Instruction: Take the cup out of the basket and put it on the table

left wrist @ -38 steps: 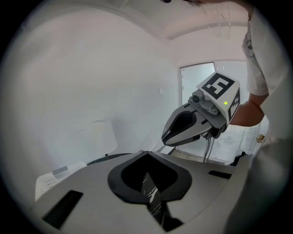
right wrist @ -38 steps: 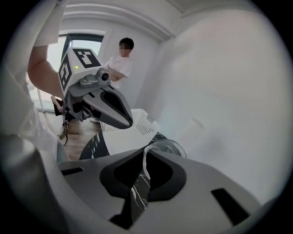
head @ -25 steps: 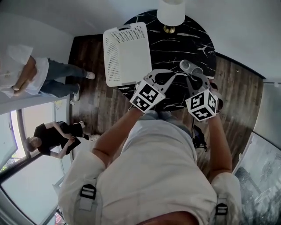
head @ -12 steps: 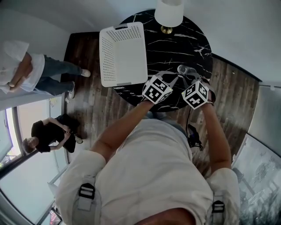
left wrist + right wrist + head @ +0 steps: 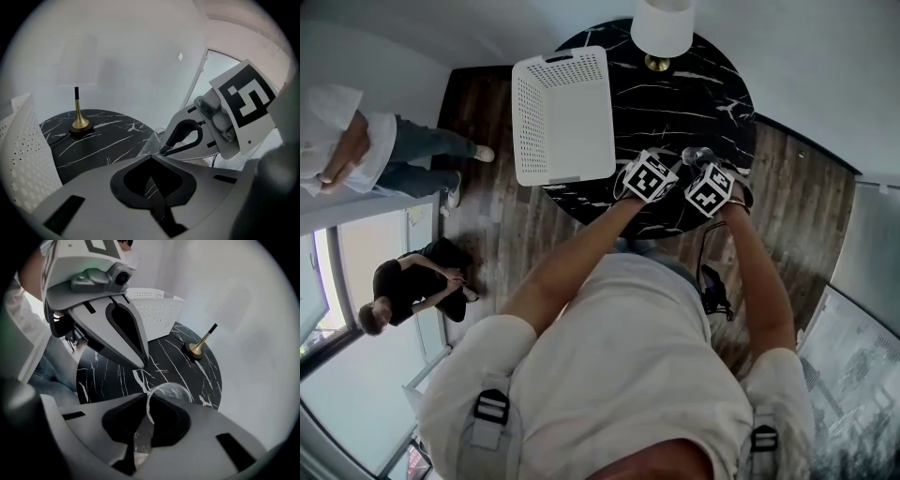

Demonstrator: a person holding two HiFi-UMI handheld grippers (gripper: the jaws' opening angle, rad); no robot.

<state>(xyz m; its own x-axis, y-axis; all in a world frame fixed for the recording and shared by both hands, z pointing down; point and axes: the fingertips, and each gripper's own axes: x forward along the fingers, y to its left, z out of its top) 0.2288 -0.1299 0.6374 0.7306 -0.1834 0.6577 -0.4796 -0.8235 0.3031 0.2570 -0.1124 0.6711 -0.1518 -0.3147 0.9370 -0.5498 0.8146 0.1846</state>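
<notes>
**Op:** What did the cams catch, L to R?

**Rev:** In the head view, the white basket (image 5: 562,117) sat at the left edge of the black marble table (image 5: 675,103), partly past it. The lamp (image 5: 664,28) stood at the far rim. The clear cup (image 5: 694,154) was near the right edge, outside the basket and well apart from it.

**Op:** And my tools?

**Rev:** Your left gripper (image 5: 150,158) had its jaws pressed together w/ nothing between them, and only its own view showed that. That view also caught the cup side-on just past the tips, w/ your other tool's jaw at its rim. Your right gripper (image 5: 146,401) pinched the cup's wall, one jaw inside the rim and one outside. In the head view that grip was too small to read. I couldn't tell from any view whether the cup's base touched the table.

**Op:** Any print?

**Rev:** There were black-and-white square markers on both marker cubes (image 5: 649,176). In the left gripper view, the right cube's face looked like a blocky "5".
</notes>
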